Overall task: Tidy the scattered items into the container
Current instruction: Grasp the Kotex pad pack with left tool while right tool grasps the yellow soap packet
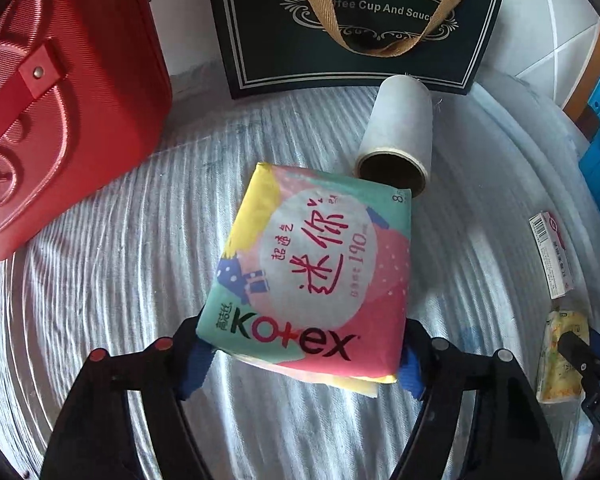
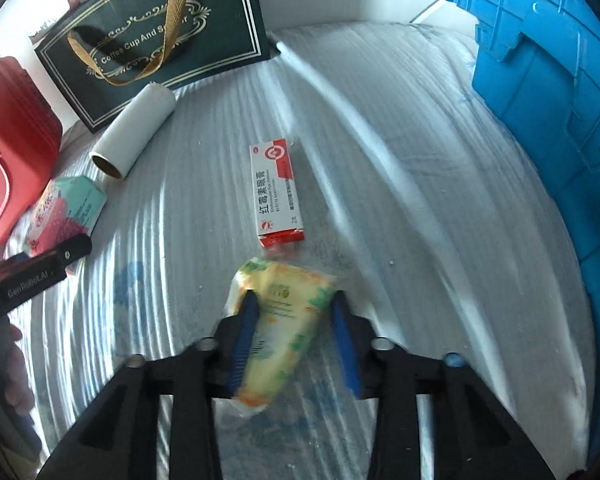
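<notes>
Left tool [image 1: 300,354] pinches the Kotex pack [image 1: 312,264] by its near edge; right tool [image 2: 296,336] is clamped on the yellow tissue pack [image 2: 284,320], both low over the tabletop [image 2: 380,200]. Grips look shallow, so packs could slip w/ a fast lift. Farther: ointment box [image 2: 276,192], paper roll [image 2: 134,136]. Blue crate [image 2: 548,100], prob. the container, sits at the right edge.

"Kotex" on the pad pack [image 1: 312,268]; "Coffee Cup And Saucer" on the dark bag [image 1: 356,24].
</notes>
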A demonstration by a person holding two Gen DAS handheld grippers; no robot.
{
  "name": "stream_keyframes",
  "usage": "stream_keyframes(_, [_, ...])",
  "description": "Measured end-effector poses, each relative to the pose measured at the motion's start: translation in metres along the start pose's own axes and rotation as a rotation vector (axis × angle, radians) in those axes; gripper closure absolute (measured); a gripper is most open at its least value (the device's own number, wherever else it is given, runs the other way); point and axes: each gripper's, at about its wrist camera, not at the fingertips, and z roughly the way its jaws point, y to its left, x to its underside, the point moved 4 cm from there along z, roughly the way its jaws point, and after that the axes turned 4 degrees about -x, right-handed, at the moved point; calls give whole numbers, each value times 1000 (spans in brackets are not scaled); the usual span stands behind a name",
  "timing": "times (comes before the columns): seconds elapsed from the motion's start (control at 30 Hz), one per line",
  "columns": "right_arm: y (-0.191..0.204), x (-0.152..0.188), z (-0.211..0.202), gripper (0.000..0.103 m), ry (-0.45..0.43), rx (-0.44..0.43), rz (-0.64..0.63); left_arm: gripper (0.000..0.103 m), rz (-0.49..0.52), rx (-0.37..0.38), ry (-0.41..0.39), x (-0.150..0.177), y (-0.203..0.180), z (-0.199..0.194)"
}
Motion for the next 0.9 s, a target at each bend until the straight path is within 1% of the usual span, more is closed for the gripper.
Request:
stream_keyframes(0.17, [3,6,-12,81,-1,-19,-17,30,-6,-5,-48,15,-6,-37])
stream_keyframes(0.27, [4,14,-29,86,-19,-41,-27,30,-3,4,-70,27,-8,-63])
stream_keyframes(0.5, [3,31,-72,87,-87,-51,-73,30,-2,20,-98,61,-29,-117])
stream_keyframes(0.73, [3,39,-134,87,-185,-92,-150,30,-15,16,-132,95,-54,-173])
stream_keyframes(0.9, [4,34,-193,87,-281,-153,-233,30,-60,-20,-200,109,-70,-227])
